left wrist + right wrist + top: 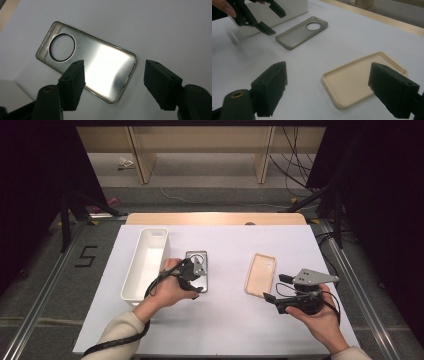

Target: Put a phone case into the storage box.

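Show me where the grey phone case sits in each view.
High view: grey case at centre-left, partly under the left gripper, right of the white bin.
Left gripper view: upper middle, lying flat beyond the open jaws.
Right gripper view: upper middle.
Shared landmark: its round camera hole.

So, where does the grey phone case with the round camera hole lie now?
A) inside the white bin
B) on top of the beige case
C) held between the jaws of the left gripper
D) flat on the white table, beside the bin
D: the grey phone case lies flat on the white table, just right of the white bin; the left gripper stands open above it, and the beige case lies apart.
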